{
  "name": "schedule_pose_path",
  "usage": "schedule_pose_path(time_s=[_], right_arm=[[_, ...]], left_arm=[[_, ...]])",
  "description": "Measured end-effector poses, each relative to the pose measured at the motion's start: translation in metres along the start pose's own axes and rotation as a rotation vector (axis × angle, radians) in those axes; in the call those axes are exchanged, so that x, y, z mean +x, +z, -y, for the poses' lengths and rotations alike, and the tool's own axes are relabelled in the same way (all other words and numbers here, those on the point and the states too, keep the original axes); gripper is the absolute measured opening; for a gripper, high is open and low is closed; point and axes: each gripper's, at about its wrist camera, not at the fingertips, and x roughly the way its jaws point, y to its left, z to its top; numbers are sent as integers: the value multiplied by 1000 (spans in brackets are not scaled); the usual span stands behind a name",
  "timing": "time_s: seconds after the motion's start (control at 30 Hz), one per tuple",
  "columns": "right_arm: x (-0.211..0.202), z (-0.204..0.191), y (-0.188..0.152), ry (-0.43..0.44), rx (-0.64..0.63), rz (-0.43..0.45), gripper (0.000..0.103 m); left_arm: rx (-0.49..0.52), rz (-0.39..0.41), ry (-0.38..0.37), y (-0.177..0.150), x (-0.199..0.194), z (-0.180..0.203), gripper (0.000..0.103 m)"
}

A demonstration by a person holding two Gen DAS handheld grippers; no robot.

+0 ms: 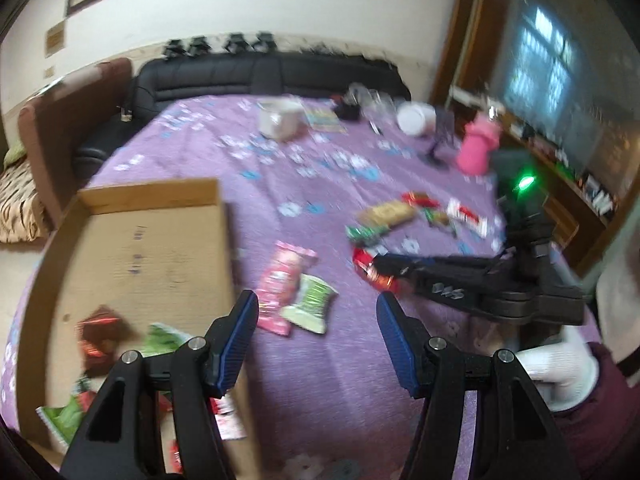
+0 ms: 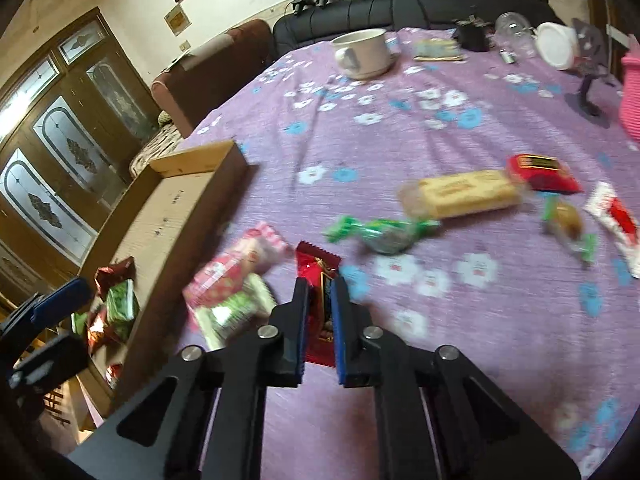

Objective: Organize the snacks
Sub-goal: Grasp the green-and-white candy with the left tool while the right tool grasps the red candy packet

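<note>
Closest in the right wrist view, the right gripper (image 2: 320, 300) is clamped on a red snack packet (image 2: 318, 280), its jaws narrow with the wrapper pinched upright between the blue pads. The packet seems only just gripped and still low over the purple cloth of the desk (image 2: 460, 380); whether it has left the cloth I cannot tell. The step in hand looks like a pick from the loose pile. What comes next, I judge, is to raise the packet and carry it toward the cardboard box (image 1: 132, 256), whose near wall has to be cleared before letting go.

The left gripper (image 1: 316, 320) hangs with its jaws about half apart and nothing between them, above the box's right edge. A white-gloved hand (image 1: 556, 364) shows at the right of that view, behind the right gripper.

Just beyond the red packet lie a pink packet (image 2: 236, 268) and a green-and-white packet (image 2: 232, 312), touching each other and close beside the box wall. They narrow the straight path, so the carry is safer above them than a slide across.

In the box a few packets already sit at the near end; the far end is bare, so there is room.

Further out lie a green twisted sweet (image 2: 380, 232), a long biscuit pack (image 2: 464, 194), a red pack (image 2: 540, 172) and a red-and-white wrapper (image 2: 616, 220), well apart from the box. Far back stands a white mug (image 2: 362, 54).
</note>
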Motion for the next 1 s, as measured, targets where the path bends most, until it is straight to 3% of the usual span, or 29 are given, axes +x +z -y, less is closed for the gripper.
schedule_pose_path(time_s=[0.1, 0.23, 0.3, 0.33, 0.43, 0.5, 0.57, 0.63, 0.77, 0.8, 0.83, 0.87, 1.0], right_arm=[[-15, 17, -5, 11, 6, 35, 12], [-22, 39, -9, 38, 47, 52, 12], [-20, 48, -10, 54, 73, 50, 12], [-19, 50, -9, 62, 84, 47, 12], [-17, 58, -7, 90, 116, 37, 13], [-18, 62, -7, 103, 143, 39, 20], [-22, 62, -6, 94, 147, 60, 36], [-23, 59, -6, 83, 136, 72, 45], [-20, 50, -6, 77, 97, 71, 45], [-18, 46, -5, 64, 82, 67, 45], [-17, 44, -4, 53, 72, 63, 45], [-14, 40, -3, 34, 57, 56, 45], [2, 27, 1, -46, -3, -1, 45]], left_arm=[[33, -67, 29, 4, 31, 15, 61], [71, -157, 130, 9, 72, 25, 61], [72, -207, 136, 5, 85, 25, 49], [67, -224, 124, 3, 88, 25, 35], [49, -219, 100, 0, 83, 29, 33], [36, -202, 94, -1, 77, 29, 34], [24, -178, 91, 0, 72, 28, 39], [21, -183, 107, 2, 76, 27, 45], [68, -183, 132, 2, 91, 33, 46], [75, -175, 131, 1, 90, 35, 44], [73, -175, 114, 1, 89, 36, 33], [73, -172, 107, 0, 88, 37, 29], [56, -152, 89, -2, 82, 33, 29]])
